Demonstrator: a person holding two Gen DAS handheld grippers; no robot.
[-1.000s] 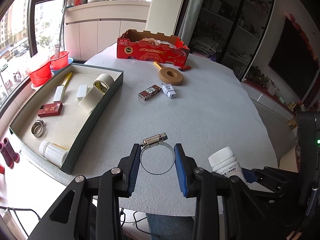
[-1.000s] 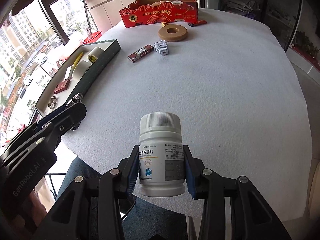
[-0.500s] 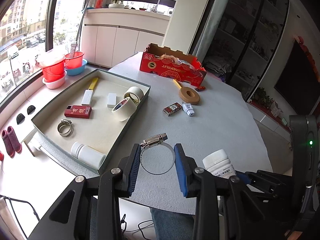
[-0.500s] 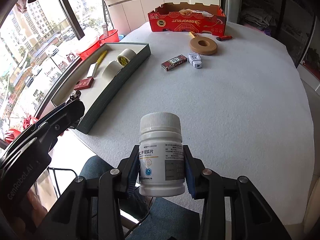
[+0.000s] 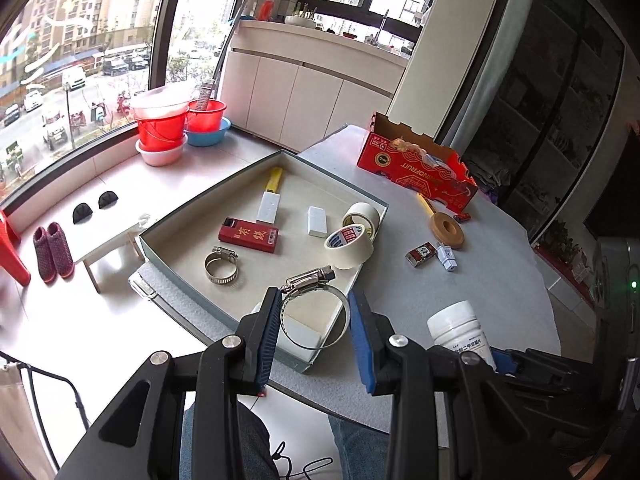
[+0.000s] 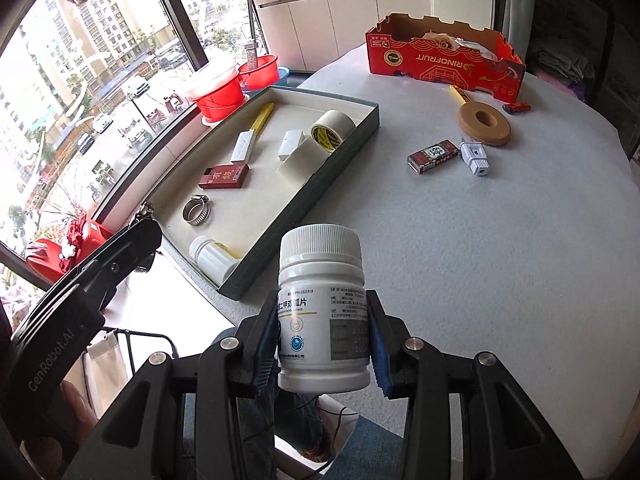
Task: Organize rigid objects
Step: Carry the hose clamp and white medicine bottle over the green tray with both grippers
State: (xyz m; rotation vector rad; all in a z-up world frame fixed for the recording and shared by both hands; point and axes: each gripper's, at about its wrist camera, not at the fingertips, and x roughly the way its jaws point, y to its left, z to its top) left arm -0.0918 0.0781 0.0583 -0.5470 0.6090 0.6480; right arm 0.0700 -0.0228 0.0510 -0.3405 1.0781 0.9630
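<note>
The hose clamp [image 5: 314, 314] sits gripped in the left gripper [image 5: 316, 334] at lower centre, above the tray's [image 5: 256, 168] near corner. The right gripper [image 6: 322, 346] clasps a pill bottle [image 6: 322, 312]. Both are mid-carry; next comes lowering each into the tray.

I see a round table [image 6: 500, 260] with a pale grey felt-like top. Along its left edge lies a shallow green tray [image 6: 320, 184]. At the far edge stands a red cardboard box [image 6: 444, 58]. Nearer the middle, toward the far side, lie a wooden ring [image 6: 485, 122], a small red lighter [image 6: 517, 107], a dark red packet [image 6: 433, 156] and a white plug [image 6: 474, 157], the last two just beside each other.
</note>
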